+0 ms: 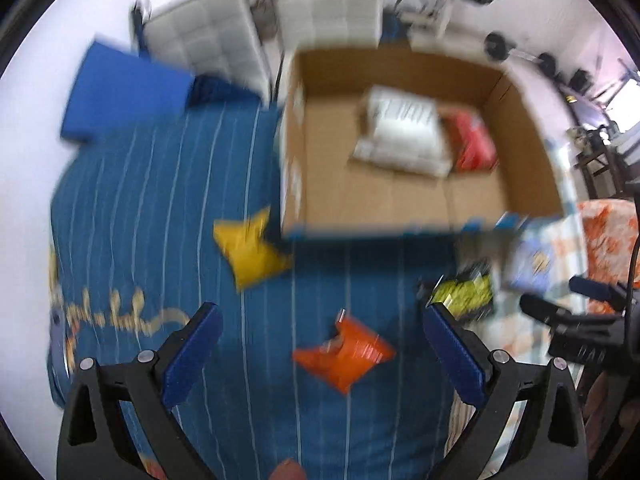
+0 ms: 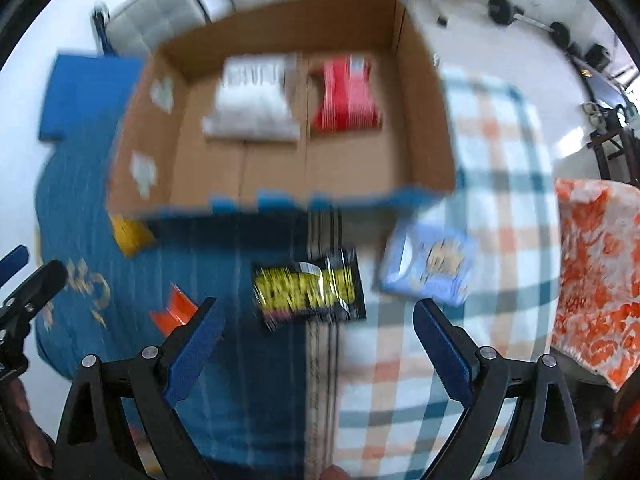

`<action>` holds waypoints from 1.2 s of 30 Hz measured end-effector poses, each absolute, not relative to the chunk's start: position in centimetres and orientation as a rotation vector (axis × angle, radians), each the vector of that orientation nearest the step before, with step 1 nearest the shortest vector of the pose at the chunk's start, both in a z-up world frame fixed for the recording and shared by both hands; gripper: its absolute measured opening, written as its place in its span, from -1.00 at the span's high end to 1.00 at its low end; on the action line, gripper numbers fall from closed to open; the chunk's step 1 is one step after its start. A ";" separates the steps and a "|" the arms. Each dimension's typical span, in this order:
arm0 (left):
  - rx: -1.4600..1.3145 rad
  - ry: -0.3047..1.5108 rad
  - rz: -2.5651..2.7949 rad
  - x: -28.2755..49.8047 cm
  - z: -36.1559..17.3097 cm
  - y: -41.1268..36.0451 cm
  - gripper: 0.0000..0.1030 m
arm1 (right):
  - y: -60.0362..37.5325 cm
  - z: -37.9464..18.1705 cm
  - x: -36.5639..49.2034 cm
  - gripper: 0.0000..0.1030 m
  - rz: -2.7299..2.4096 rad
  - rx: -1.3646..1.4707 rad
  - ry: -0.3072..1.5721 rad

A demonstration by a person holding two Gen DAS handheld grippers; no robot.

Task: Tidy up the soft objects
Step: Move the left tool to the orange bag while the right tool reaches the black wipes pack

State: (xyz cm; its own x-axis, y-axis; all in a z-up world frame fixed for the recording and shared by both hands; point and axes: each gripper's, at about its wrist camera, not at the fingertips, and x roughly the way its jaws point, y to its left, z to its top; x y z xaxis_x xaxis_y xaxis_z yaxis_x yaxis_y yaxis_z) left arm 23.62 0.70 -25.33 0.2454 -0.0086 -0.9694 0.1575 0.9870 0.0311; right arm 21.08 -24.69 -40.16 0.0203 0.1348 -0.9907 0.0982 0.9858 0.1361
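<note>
A cardboard box [image 1: 524, 160] [image 2: 424, 92] stands on the bed and holds a white packet [image 1: 404, 132] [image 2: 252, 100] and a red packet [image 1: 472, 140] [image 2: 346, 96]. On the blue blanket [image 1: 160, 184] lie a yellow packet [image 1: 250, 250] [image 2: 130, 234] and an orange packet [image 1: 344, 350] [image 2: 174, 312]. A black and yellow packet [image 1: 464, 296] [image 2: 310, 288] and a light blue packet [image 1: 532, 264] [image 2: 430, 268] lie near the box front. My left gripper [image 1: 320, 344] is open above the orange packet. My right gripper [image 2: 316, 332] is open just short of the black and yellow packet. Both views are blurred.
A checked blanket [image 2: 496, 152] covers the right of the bed, with an orange floral cloth [image 2: 596, 272] beyond it. A blue pillow [image 1: 124, 96] lies at the far left. White padded chairs [image 1: 324, 0] and dumbbells [image 2: 528, 16] stand on the floor behind.
</note>
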 end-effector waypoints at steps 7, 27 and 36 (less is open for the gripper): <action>0.046 1.543 -0.048 20.5 -34.0 3.9 -1.00 | -21.7 -47.4 20.0 -0.89 0.174 -0.103 1.669; 0.133 1.671 -0.073 15.4 -40.7 4.2 -1.00 | -13.2 -55.1 16.2 -0.21 0.681 -1.104 1.533; 0.237 1.609 -0.135 15.8 -40.1 1.9 -1.00 | -19.1 -55.0 16.6 0.58 0.316 -0.607 1.824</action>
State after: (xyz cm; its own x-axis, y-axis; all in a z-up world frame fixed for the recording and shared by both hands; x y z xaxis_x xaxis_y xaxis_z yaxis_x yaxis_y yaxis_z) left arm 15.81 1.86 -40.09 -0.0387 0.0697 -0.9968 0.2347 0.9703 0.0588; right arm 16.59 -19.13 -55.01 -0.2358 -0.2489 -0.9394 -0.5499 0.8311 -0.0822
